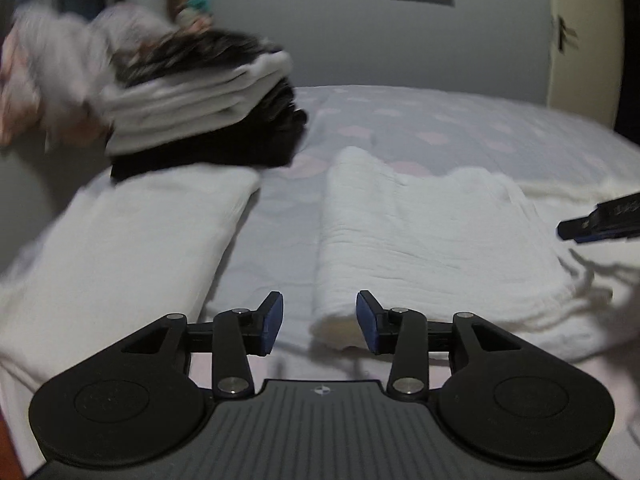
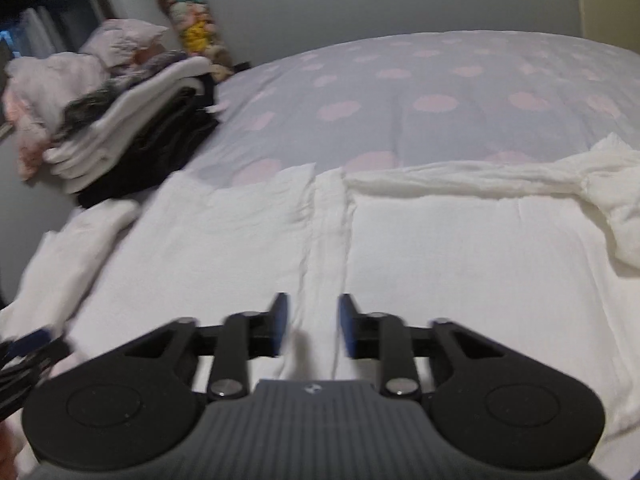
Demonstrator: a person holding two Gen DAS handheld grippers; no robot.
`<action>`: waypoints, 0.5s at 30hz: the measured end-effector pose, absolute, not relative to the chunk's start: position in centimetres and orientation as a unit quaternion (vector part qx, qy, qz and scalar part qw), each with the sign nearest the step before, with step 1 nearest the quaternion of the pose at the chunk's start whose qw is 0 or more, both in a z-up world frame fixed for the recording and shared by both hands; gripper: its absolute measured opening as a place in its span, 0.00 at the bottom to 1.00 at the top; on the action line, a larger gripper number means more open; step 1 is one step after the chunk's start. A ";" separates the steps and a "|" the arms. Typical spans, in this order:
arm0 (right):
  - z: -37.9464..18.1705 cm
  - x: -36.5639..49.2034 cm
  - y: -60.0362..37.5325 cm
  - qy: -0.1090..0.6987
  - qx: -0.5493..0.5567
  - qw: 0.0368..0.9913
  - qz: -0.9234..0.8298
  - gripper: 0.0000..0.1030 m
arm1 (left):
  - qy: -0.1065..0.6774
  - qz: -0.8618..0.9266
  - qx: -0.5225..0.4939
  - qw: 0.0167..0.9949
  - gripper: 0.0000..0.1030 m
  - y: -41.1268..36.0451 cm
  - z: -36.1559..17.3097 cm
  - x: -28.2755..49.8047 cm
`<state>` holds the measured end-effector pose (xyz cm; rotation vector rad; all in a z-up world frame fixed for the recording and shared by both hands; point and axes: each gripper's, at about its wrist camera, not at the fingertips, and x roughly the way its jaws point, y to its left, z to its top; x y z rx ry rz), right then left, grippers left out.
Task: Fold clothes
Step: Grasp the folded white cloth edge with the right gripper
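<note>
A white gauze garment [image 1: 432, 240] lies partly folded on the bed; in the right wrist view [image 2: 400, 248] it spreads flat with a twisted sleeve [image 2: 460, 180] along its far edge. My left gripper [image 1: 320, 324] is open and empty, just above the garment's near left corner. My right gripper [image 2: 313, 324] is open and empty, low over the garment's middle fold. The right gripper's tip shows at the right edge of the left wrist view [image 1: 600, 224]. The left gripper shows blurred at the left edge of the right wrist view [image 2: 32, 356].
A folded white cloth [image 1: 128, 240] lies to the left. A stack of folded black and white clothes [image 1: 208, 120] sits behind it, beside a pink heap [image 2: 60, 80]. The bedcover [image 2: 420, 92] is lilac with pink spots. A grey wall and a hanging doll [image 2: 188, 12] stand behind.
</note>
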<state>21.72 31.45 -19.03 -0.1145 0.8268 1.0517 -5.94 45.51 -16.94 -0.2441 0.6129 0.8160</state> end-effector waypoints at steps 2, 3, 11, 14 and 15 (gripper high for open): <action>-19.4 22.6 32.8 0.390 -0.055 0.786 0.475 0.37 | 0.289 0.388 -0.124 0.866 0.46 46.0 -17.2 -6.3; -19.5 22.9 33.5 0.392 -0.060 0.787 0.472 0.37 | 0.289 0.387 -0.124 0.867 0.46 46.1 -17.3 -6.4; -20.7 22.5 37.1 0.410 -0.070 0.779 0.469 0.42 | 0.284 0.372 -0.148 0.871 0.46 46.7 -17.8 -6.9; -20.5 20.5 38.1 0.387 -0.106 0.785 0.473 0.12 | 0.280 0.371 -0.155 0.871 0.46 46.7 -17.8 -7.2; -20.3 20.0 38.2 0.375 -0.117 0.791 0.469 0.11 | 0.279 0.372 -0.158 0.871 0.46 46.7 -17.7 -7.4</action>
